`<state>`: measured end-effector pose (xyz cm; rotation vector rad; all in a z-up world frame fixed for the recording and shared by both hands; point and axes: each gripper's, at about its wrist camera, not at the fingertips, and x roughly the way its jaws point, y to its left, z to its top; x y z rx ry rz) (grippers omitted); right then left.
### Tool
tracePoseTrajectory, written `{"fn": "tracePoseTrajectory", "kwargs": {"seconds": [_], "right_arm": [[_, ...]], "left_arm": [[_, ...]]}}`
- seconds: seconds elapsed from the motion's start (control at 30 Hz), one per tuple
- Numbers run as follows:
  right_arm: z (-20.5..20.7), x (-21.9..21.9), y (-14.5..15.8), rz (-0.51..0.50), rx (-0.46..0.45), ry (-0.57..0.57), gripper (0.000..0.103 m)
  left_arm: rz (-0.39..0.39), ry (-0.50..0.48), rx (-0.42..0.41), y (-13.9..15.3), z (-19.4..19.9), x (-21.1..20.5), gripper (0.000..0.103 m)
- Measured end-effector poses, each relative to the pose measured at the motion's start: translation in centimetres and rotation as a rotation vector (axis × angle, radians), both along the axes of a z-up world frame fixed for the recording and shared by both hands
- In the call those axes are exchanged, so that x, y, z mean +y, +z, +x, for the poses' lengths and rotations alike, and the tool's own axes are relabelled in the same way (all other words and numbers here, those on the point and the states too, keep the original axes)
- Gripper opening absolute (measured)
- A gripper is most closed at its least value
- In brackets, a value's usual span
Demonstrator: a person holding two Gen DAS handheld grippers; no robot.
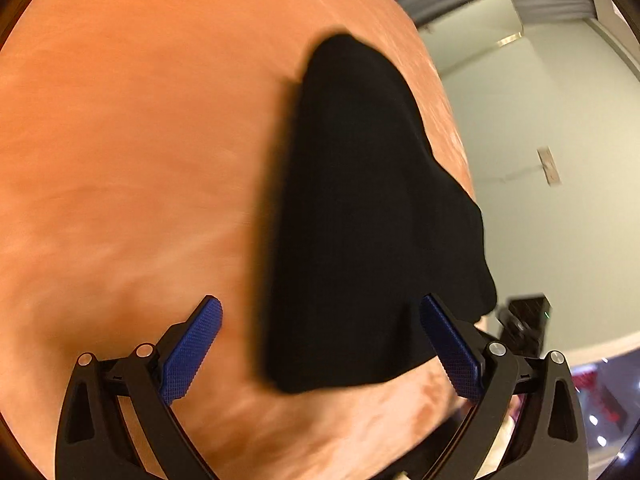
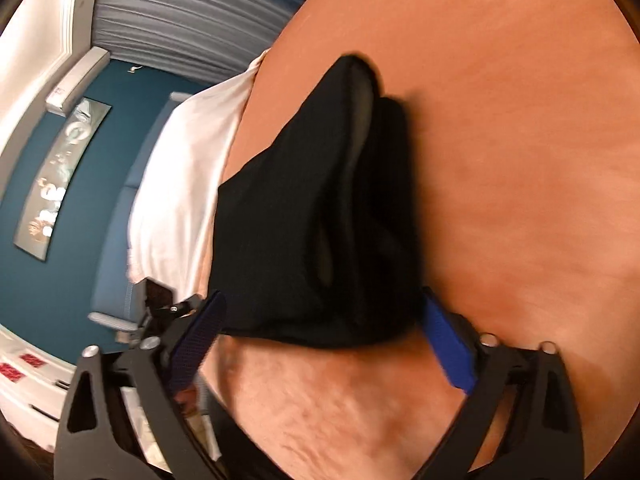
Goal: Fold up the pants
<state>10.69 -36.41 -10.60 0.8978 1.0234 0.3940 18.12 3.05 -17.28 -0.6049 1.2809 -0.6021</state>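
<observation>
The black pants [image 1: 360, 208] lie folded in a long narrow bundle on an orange surface [image 1: 140, 140], close to its edge. In the left wrist view my left gripper [image 1: 320, 312] is open, its blue pads [image 1: 192, 352] wide apart just over the bundle's near end, holding nothing. In the right wrist view the same pants [image 2: 320, 220] show layered folds, one side hanging toward the edge. My right gripper [image 2: 320, 312] is open too, its blue pads [image 2: 448, 344] either side of the near end, not closed on the cloth.
The orange surface [image 2: 500, 160] spreads wide beside the pants. A white cloth [image 2: 188, 184] hangs over its edge. Beyond are a teal wall [image 2: 100, 184], grey curtains [image 2: 192, 12] and a pale green wall [image 1: 532, 208].
</observation>
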Motion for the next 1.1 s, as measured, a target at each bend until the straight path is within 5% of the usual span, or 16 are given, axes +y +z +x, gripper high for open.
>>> {"fn": "tracePoseTrajectory", "kwargs": {"seconds": [0.3, 0.43, 0.53, 0.57, 0.63, 0.67, 0.7, 0.93, 1.1], "right_arm": [[2.9, 4.0, 0.0, -0.126, -0.012, 0.039, 0.096], [2.6, 4.7, -0.5, -0.218, -0.032, -0.029, 0.098], [2.1, 5.7, -0.3, -0.316, -0.06, -0.041, 0.098], [2.0, 6.3, 0.0, -0.364, -0.056, -0.032, 0.098], [1.7, 6.5, 0.5, -0.398, -0.04, -0.038, 0.078], [1.4, 6.4, 0.8, -0.381, -0.042, -0.037, 0.058], [0.7, 6.4, 1.3, -0.368, -0.046, -0.048, 0.048], [-6.3, 6.4, 5.6, -0.347, -0.128, -0.028, 0.042], [-13.8, 5.7, 4.9, -0.283, -0.092, -0.012, 0.042]], "left_arm": [[0.185, -0.045, -0.074, 0.5, 2.4, -5.6, 0.098], [0.199, -0.023, -0.114, 0.8, 2.2, -5.4, 0.098], [0.232, -0.004, -0.147, 0.8, 1.5, -5.5, 0.087], [0.239, 0.004, -0.156, 1.0, 1.2, -5.4, 0.074], [0.236, 0.025, -0.173, 1.9, 0.6, -5.2, 0.053], [0.238, 0.034, -0.186, 2.5, 0.2, -5.1, 0.039], [0.244, 0.038, -0.197, 3.0, -0.1, -5.2, 0.034], [0.311, 0.013, -0.275, 7.7, -6.5, -5.2, 0.027], [0.379, -0.078, -0.264, 8.0, -13.1, -5.3, 0.031]]}}
